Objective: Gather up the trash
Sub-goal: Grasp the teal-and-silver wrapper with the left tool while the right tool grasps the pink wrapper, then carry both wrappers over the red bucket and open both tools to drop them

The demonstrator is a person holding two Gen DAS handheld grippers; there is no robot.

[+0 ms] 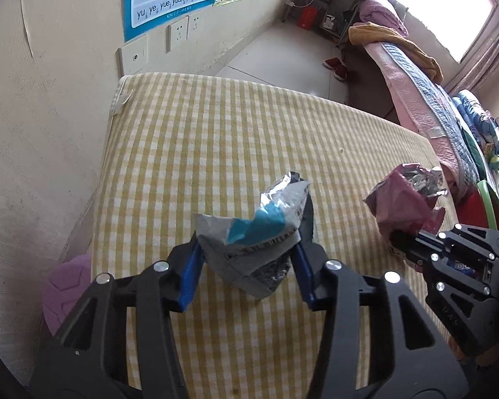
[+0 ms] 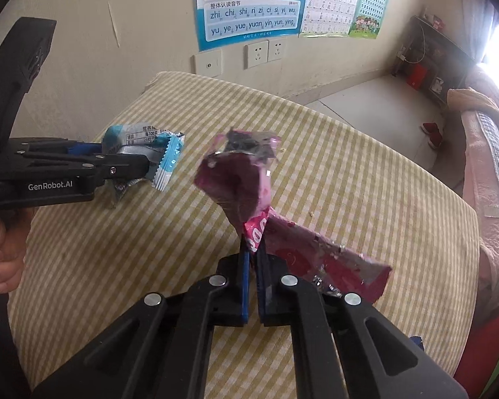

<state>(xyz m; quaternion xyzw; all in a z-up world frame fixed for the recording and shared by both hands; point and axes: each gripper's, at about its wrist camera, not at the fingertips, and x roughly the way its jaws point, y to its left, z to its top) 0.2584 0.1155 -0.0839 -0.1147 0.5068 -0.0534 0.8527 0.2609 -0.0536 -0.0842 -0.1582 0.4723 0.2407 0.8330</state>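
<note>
Yellow-checked mattress [image 1: 216,139], near edge: silver-blue wrapper [image 1: 254,232] is pinched by left gripper [image 1: 248,266]; pink wrapper [image 2: 246,183] is nipped by right gripper [image 2: 253,286], pressed together. Risk judged: slick foil could be lost when lifted.

A bench [image 1: 216,139] covered with a yellow-and-white checked cloth stands against the cream wall. A crumpled silver-and-blue foil wrapper [image 2: 156,153] touches the cloth near its left side. A few small crumbs [image 2: 312,213] lie scattered on it.
</note>
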